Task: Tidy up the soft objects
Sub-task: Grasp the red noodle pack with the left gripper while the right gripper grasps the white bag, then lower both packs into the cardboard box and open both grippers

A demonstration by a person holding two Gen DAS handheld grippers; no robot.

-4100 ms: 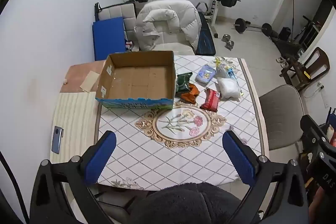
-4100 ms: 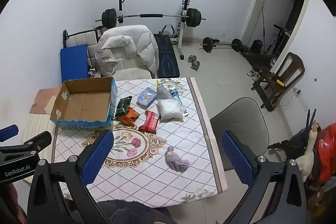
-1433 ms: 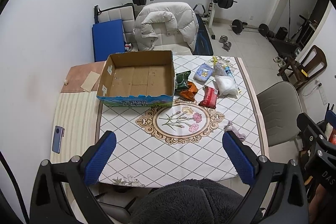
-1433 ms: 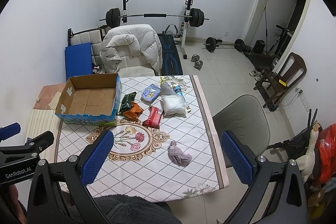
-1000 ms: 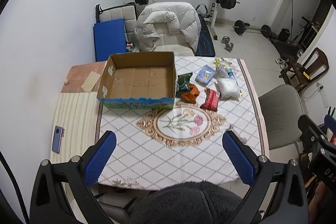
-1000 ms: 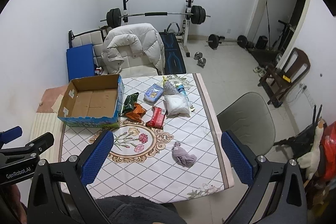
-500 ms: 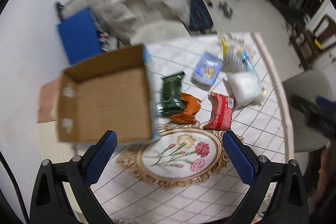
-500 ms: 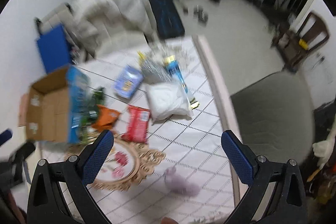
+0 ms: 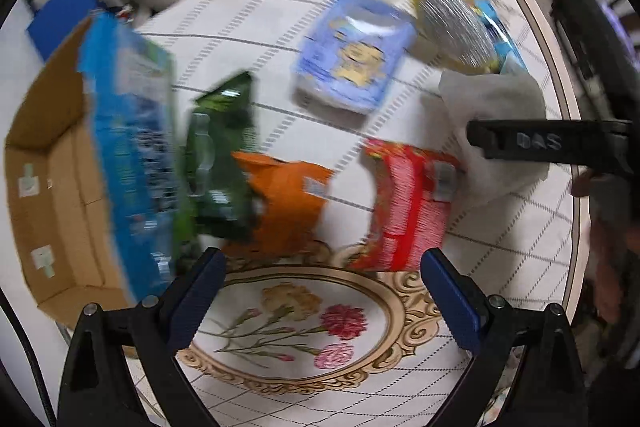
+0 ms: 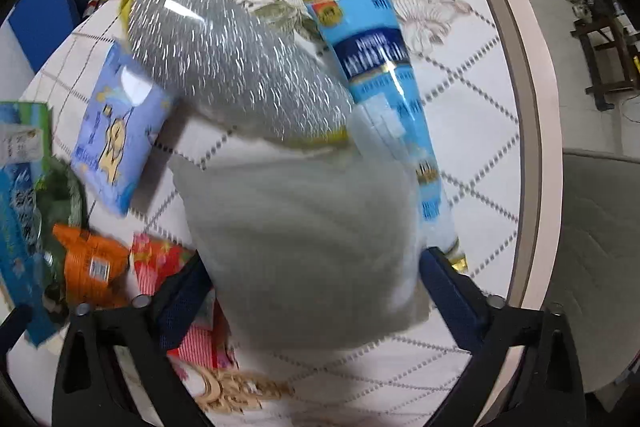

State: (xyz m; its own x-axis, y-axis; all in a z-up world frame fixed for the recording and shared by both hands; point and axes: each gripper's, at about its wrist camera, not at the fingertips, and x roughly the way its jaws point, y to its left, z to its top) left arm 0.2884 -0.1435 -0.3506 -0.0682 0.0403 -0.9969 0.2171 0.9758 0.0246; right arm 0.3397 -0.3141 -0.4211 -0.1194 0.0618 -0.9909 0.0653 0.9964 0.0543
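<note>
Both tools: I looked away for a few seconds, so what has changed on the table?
Both dropped from high above toward the packets. The right tool, open, now straddles the white pouch; the left tool, open, hovers before the orange packet. Nothing is gripped; items and cardboard box stayed put.

Bright even indoor light, heavy motion blur, fisheye bending and dark edges.

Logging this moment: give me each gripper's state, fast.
Left gripper: open, holding nothing, above the tablecloth near the orange packet.
Right gripper: open, fingers on either side of the white soft pack, not shut on it.
</note>
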